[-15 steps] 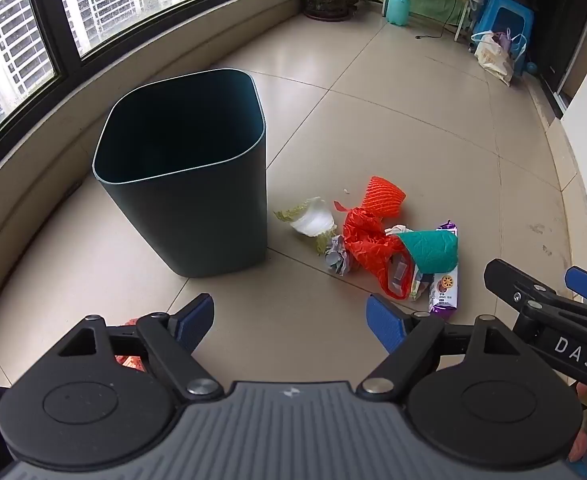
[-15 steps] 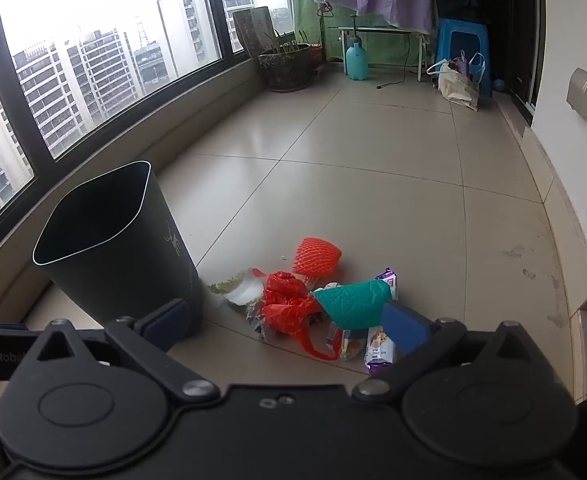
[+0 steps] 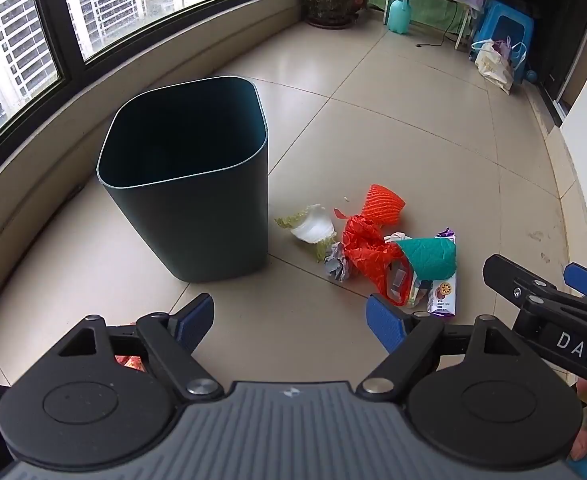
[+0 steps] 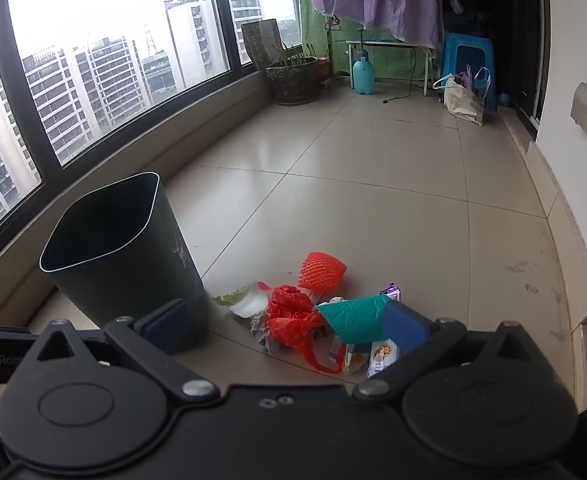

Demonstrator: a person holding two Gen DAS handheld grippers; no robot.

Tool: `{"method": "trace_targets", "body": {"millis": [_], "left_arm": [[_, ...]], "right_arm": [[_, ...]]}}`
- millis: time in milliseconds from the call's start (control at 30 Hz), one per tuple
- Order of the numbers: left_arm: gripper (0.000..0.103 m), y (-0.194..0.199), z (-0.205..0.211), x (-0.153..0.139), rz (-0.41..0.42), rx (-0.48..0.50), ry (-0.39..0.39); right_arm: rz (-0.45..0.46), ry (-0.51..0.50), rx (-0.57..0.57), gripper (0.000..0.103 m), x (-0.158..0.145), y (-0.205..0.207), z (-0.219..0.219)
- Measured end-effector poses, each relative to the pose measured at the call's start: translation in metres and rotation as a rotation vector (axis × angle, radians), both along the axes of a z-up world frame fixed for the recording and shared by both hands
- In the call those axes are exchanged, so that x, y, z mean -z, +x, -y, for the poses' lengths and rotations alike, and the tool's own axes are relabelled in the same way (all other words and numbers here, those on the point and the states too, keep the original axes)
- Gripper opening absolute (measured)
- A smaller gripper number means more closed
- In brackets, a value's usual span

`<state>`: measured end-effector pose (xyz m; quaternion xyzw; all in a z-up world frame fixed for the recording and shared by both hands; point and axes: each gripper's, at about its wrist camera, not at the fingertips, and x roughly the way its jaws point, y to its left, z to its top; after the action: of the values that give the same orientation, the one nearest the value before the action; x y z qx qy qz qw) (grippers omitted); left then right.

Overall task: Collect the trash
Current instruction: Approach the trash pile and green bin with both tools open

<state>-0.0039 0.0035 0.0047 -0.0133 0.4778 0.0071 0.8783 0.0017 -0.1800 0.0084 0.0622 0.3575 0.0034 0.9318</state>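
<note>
Tiled balcony floor (image 3: pixel 413 152), crumpled colourful trash (image 3: pixel 377 252) beside bin (image 3: pixel 189 216), both tongs (image 3: pixel 289 320) (image 4: pixel 285 328) released

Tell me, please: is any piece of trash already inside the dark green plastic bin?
No, the dark green plastic bin looks empty in the left wrist view, and the trash pile lies on the tiled floor beside it.

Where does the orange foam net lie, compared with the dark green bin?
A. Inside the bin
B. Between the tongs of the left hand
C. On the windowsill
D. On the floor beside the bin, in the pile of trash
D: the orange foam net lies on the floor tiles at the far edge of the trash pile, apart from the dark green bin, whose visible interior looks empty.
</note>
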Motion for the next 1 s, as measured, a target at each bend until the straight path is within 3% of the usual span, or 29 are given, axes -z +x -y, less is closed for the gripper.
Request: {"method": "trace_targets", "body": {"millis": [1000], "left_arm": [[0.083, -0.0039, 0.0019, -0.0065, 0.064, -0.005, 0.014]], "right_arm": [[0.046, 0.017, -0.069, 0.102, -0.0044, -0.0031, -0.0091]]}}
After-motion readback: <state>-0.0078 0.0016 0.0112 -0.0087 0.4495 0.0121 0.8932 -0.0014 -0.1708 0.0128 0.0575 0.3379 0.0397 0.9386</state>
